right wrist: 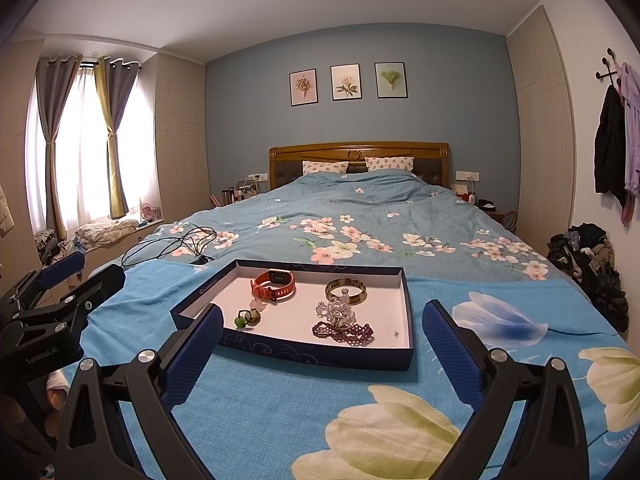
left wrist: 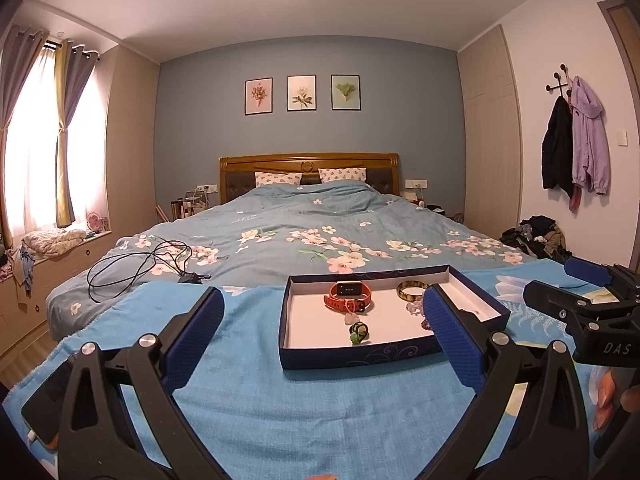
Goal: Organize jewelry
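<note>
A shallow dark blue box [left wrist: 360,354] [right wrist: 312,354] with a white floor lies on a blue flowered blanket [right wrist: 280,408]. Inside it are a red smartwatch [left wrist: 348,298] [right wrist: 274,284], a golden bangle [left wrist: 410,291] [right wrist: 346,291], a green bead piece [left wrist: 358,331] [right wrist: 248,317], a clear crystal bracelet [right wrist: 336,310], a purple bead bracelet [right wrist: 344,332] and a tiny earring [right wrist: 396,334]. My left gripper [left wrist: 323,300] [right wrist: 86,270] hovers open before the box's left half. To its right, my right gripper [right wrist: 323,312] [left wrist: 560,286] is open before the box, with nothing between its fingers.
The blanket covers the foot of a large bed [left wrist: 304,220]. A black cable [left wrist: 140,268] lies coiled on the duvet at left. A dark phone [left wrist: 48,404] rests at the blanket's left edge. A pile of clothes [left wrist: 536,236] sits on the floor at right.
</note>
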{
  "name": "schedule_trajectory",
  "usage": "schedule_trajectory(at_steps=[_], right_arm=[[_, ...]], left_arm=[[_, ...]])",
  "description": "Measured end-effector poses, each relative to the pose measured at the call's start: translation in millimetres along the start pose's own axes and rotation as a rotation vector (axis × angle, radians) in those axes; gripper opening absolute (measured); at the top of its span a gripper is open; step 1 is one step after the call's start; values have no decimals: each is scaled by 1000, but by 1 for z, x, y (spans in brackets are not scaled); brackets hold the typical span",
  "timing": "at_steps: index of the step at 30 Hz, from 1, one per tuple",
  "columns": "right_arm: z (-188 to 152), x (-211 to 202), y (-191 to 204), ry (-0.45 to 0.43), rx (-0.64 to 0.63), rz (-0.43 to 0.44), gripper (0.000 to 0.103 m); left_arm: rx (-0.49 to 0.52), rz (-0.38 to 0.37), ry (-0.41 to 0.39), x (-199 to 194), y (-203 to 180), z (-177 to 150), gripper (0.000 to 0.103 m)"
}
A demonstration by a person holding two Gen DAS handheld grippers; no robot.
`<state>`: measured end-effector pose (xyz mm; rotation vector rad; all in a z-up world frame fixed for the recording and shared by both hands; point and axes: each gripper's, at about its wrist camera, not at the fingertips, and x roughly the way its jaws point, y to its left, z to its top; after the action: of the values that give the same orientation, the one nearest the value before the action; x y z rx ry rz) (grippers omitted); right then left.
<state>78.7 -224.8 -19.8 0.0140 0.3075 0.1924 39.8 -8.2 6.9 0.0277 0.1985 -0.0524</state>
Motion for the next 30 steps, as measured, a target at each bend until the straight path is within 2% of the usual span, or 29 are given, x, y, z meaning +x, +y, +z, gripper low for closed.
schedule_trajectory(at_steps=[11, 30], right_arm=[[0, 2, 0, 4, 2, 1, 96], [2, 1, -1, -4, 3, 5, 96]], left_arm=[[4, 20, -50, -1, -3, -3, 98], [1, 13, -43, 1, 0, -6, 98]])
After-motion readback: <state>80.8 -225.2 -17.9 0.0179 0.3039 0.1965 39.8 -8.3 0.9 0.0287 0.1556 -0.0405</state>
